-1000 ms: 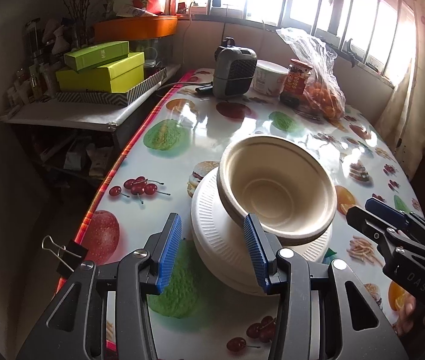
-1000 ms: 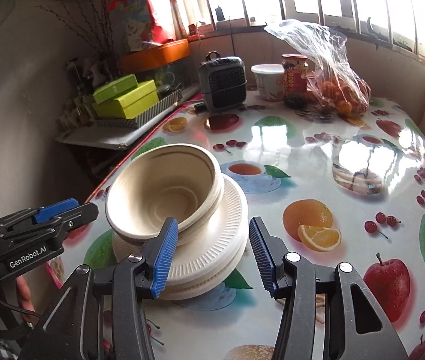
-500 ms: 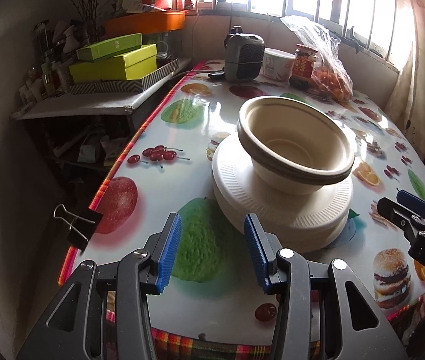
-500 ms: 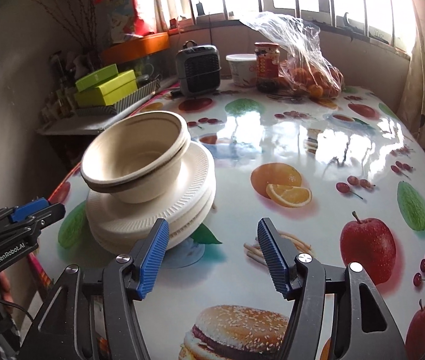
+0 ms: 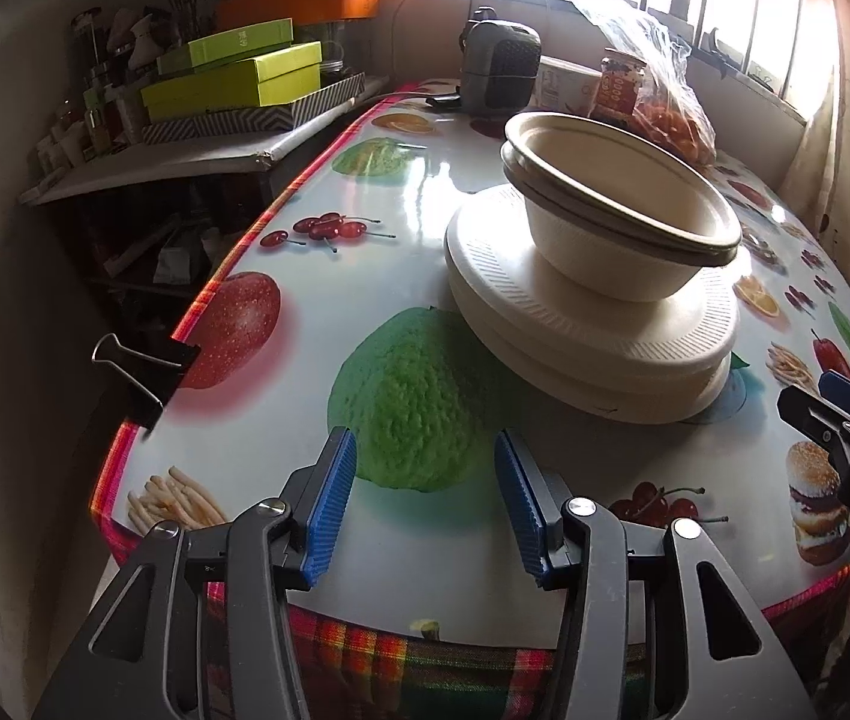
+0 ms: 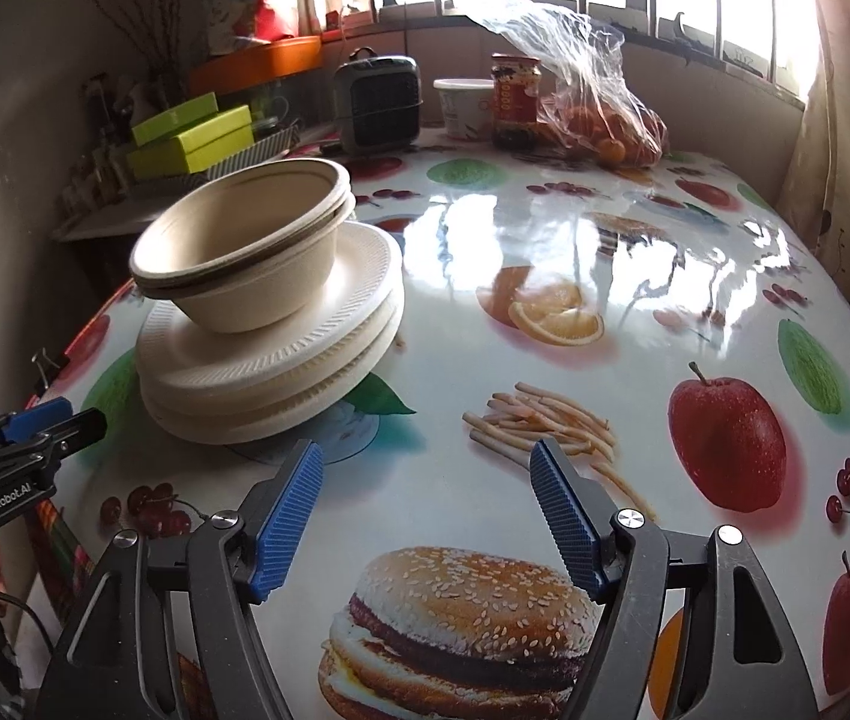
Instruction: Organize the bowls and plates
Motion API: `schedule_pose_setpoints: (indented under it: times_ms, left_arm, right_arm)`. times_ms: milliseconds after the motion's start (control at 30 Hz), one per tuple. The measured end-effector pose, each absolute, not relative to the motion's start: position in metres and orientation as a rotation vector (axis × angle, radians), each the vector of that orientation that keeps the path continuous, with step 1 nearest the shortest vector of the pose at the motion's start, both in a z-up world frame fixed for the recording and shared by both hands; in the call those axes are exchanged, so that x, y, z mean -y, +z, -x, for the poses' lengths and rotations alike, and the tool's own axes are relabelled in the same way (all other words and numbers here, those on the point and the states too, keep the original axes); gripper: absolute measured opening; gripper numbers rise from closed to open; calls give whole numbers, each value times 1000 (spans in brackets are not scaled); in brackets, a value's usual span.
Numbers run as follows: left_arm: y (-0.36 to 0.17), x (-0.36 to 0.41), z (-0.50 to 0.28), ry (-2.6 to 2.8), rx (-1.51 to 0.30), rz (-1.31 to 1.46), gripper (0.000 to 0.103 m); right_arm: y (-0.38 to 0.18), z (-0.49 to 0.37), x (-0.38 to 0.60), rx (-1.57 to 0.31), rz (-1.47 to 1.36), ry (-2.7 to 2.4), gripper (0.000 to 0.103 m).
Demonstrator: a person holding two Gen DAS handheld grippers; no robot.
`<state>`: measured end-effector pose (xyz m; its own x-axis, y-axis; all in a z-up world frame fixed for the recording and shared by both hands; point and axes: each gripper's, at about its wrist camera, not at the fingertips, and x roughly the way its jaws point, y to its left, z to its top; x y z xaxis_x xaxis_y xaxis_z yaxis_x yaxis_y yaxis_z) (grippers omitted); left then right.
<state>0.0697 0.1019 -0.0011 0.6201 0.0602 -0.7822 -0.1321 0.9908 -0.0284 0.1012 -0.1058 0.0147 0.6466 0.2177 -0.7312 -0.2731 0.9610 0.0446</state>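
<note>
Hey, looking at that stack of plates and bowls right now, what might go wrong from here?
1. The bowls sit off-centre and tilted on the plates, so a nudge might tip them off.
2. The stack stands near the table edge; a push from the right gripper could slide it toward that edge.
3. The plates are not squarely aligned, so lifting them together may let one slip.

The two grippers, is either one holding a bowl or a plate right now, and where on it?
Nothing is held. The left gripper and right gripper are both open, and the bowls and plates sit clear of them.
</note>
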Motion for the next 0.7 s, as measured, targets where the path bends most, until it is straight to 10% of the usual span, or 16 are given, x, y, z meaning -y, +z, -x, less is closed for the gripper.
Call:
schedule_pose_setpoints:
  times_ms: [700]
  left_arm:
    - [-11,-91,-65,109,-859,55,59]
  right_arm:
    - [-6,-89,99,-838,110,256,86]
